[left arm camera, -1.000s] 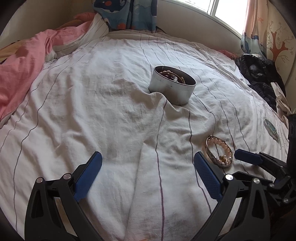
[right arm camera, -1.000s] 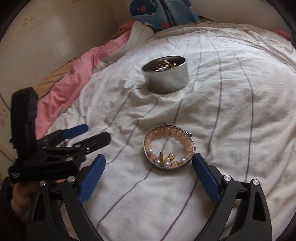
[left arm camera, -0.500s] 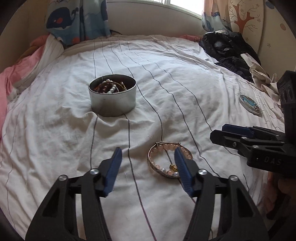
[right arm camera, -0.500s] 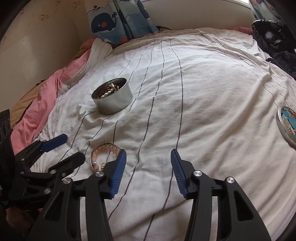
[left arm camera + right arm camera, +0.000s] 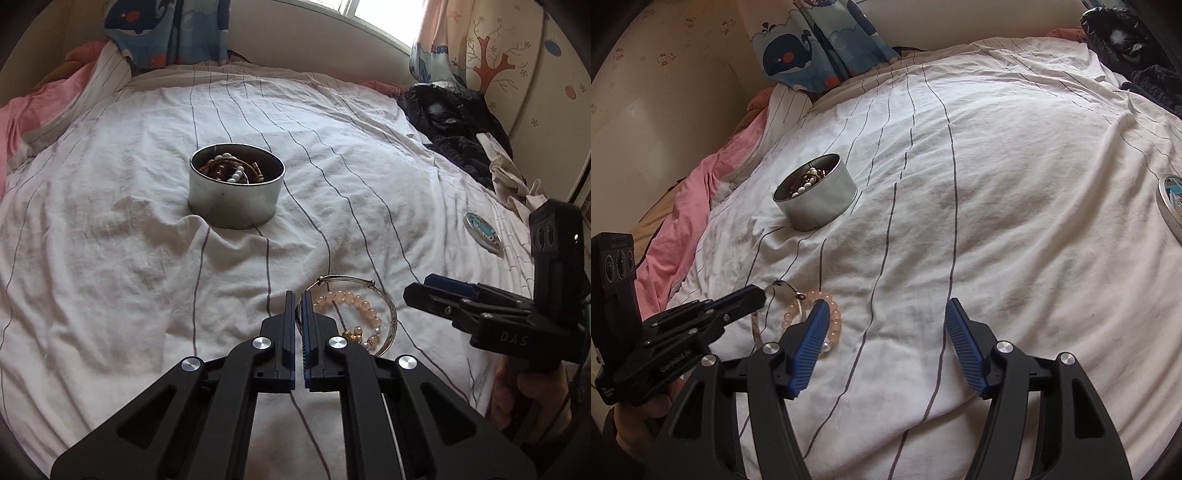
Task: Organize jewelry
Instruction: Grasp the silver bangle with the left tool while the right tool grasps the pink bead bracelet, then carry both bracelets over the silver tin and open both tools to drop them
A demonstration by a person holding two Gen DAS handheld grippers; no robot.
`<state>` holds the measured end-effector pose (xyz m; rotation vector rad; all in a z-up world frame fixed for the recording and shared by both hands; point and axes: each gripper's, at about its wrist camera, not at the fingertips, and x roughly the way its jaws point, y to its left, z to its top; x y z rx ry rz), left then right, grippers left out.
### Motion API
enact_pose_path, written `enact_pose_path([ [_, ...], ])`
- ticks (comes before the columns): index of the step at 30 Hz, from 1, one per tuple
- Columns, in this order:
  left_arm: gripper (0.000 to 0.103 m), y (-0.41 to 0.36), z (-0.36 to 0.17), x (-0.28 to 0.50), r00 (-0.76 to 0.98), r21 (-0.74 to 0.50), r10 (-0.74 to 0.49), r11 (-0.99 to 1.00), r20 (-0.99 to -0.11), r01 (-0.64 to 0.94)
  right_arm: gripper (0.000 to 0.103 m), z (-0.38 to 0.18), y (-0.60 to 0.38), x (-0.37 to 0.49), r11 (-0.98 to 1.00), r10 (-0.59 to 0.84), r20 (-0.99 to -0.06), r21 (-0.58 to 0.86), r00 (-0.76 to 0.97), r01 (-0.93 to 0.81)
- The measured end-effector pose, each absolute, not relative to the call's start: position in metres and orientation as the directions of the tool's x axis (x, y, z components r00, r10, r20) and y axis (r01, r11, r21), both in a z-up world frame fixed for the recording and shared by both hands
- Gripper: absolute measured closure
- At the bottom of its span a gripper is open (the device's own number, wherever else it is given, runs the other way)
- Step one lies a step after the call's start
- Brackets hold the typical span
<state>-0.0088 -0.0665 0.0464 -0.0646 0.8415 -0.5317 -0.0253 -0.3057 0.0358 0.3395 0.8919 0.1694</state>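
Left wrist view: the left claw (image 5: 299,301) is pinched on the near-left rim of the bangle (image 5: 384,310) lying on the bed (image 5: 110,258), near of the tin (image 5: 234,195); the right claw (image 5: 884,319) gapes wide over bare sheet

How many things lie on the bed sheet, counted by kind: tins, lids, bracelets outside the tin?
Tins: 1, the round metal tin
Lids: 1, the round lid
Bracelets outside the tin: 2, the pink bead bracelet and the metal bangle
Total: 4
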Motion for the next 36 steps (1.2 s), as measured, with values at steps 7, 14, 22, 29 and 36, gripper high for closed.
enact_pose_path([
  [7,0.100,-0.026,0.052,-0.002,0.593,-0.292,-0.435,0.899,-0.677,0.326,0.029,0.029,-0.254,-0.015,0.932,0.363,-0.756,0.304,0.545,-0.199],
  [14,0.100,-0.028,0.050,-0.002,0.592,-0.281,-0.432,0.900,-0.680,0.333,0.079,0.017,-0.220,-0.008,0.943,0.304,-0.798,0.175,0.520,-0.282],
  [22,0.100,-0.033,0.054,-0.002,0.596,-0.268,-0.426,0.902,-0.680,0.339,0.093,0.036,-0.247,-0.016,0.914,0.405,-0.720,0.328,0.564,-0.237],
  [29,0.100,-0.033,0.067,0.011,0.612,-0.257,-0.418,0.906,-0.672,0.336,0.093,0.072,-0.271,-0.016,0.889,0.437,-0.622,0.408,0.650,-0.207],
  [36,0.100,-0.041,0.091,0.052,0.643,-0.229,-0.401,0.913,-0.652,0.337,0.093,0.103,-0.277,0.003,0.883,0.442,-0.569,0.412,0.693,-0.224],
])
